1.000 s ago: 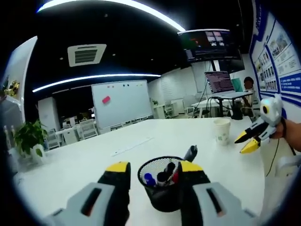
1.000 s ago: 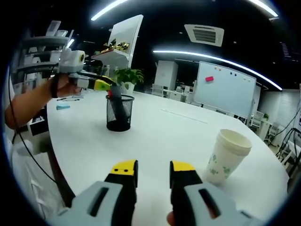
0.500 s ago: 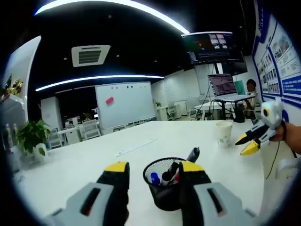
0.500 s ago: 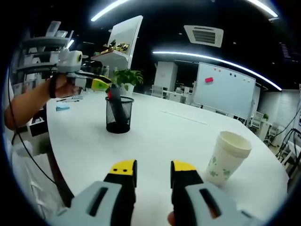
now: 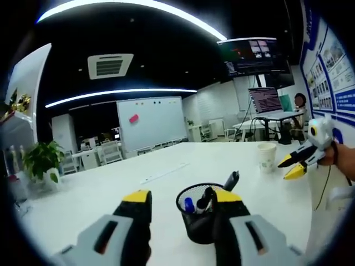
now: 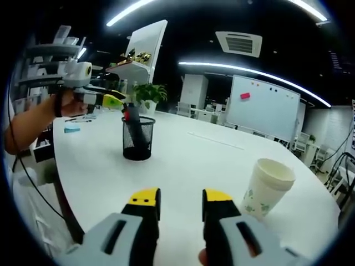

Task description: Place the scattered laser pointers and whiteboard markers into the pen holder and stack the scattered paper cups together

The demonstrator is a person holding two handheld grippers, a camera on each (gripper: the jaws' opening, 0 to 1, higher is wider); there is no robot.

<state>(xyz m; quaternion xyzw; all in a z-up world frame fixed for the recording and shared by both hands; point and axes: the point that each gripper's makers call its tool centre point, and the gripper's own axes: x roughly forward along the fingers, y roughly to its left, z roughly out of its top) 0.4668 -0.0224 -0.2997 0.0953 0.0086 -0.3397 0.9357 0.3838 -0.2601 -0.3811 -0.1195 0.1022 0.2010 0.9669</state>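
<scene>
A broad white counter (image 6: 183, 160) carries everything. Beyond it in the room stand a whiteboard (image 5: 151, 123) and a potted plant (image 5: 41, 160).

In the left gripper view, the left gripper (image 5: 183, 202) hangs just above the counter with its yellow-tipped fingers (image 5: 137, 198) apart and holding nothing. The black mesh pen holder (image 5: 201, 220) stands upright close in front, between the fingers as seen and partly hidden by the right-hand one; markers (image 5: 189, 205) and a dark pointer (image 5: 230, 179) stick out of its top.

In the right gripper view, the right gripper (image 6: 176, 198) is low over the counter, its fingers parted and empty. The paper cup stack (image 6: 265, 187) stands upright just to the right of it, untouched. The pen holder sits well apart from the cups, with the left gripper raised beside its rim.
</scene>
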